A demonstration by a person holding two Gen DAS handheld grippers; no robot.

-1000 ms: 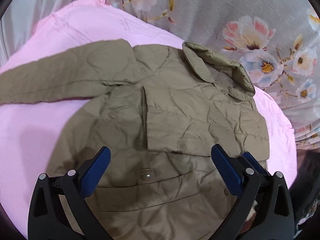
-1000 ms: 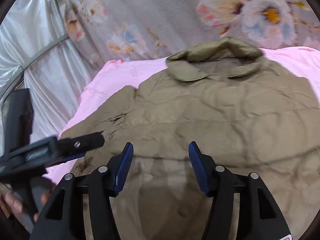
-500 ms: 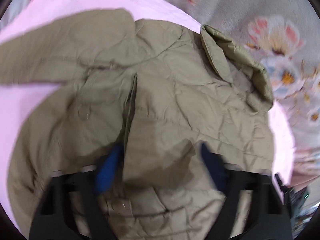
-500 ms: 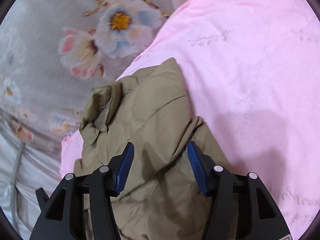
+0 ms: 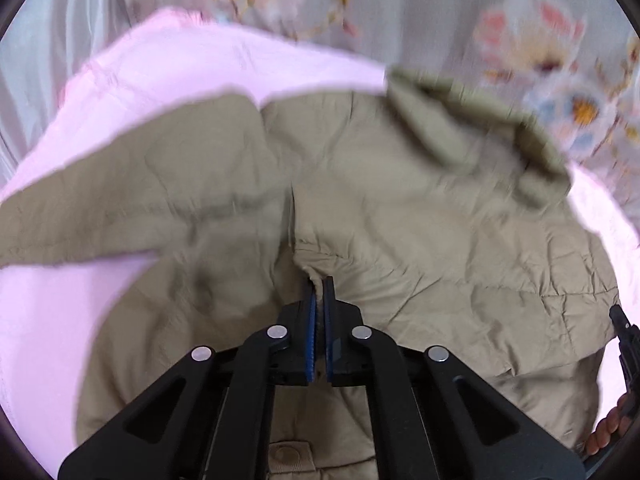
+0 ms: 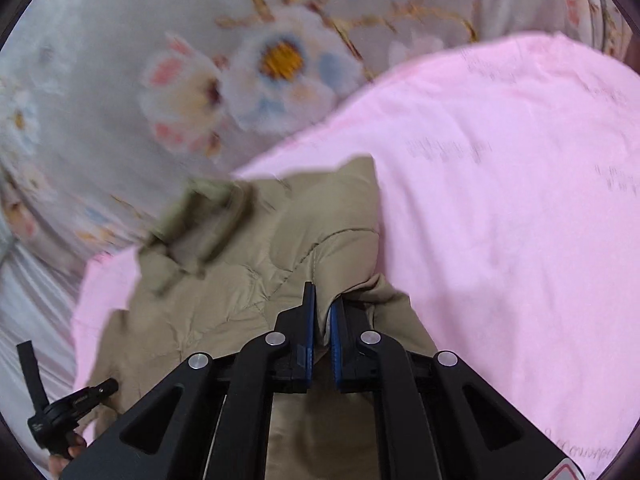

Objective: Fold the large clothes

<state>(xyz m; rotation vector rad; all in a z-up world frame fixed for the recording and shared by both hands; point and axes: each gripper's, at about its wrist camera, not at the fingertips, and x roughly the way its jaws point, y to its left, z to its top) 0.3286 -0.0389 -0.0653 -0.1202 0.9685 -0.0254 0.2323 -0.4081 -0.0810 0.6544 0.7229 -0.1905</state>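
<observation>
On a pink sheet point(image 5: 168, 80) over a bed lies a tan quilted jacket point(image 5: 420, 220), collar toward a floral cloth point(image 5: 520, 32). Left gripper point(image 5: 319, 286) is pressed together, pinching the edge of the jacket's front panel, likely to lift that flap for a fold. Right gripper point(image 6: 321, 300) is nearly closed, pinching a fabric ridge at the jacket's right side, probably to carry it inward. Faint print on the sheet is too blurred to read

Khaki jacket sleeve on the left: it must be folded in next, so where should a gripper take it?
Grip the sleeve toward its far end, coming from the open pink sheet side; it lies flat, spread away from the body.
</observation>
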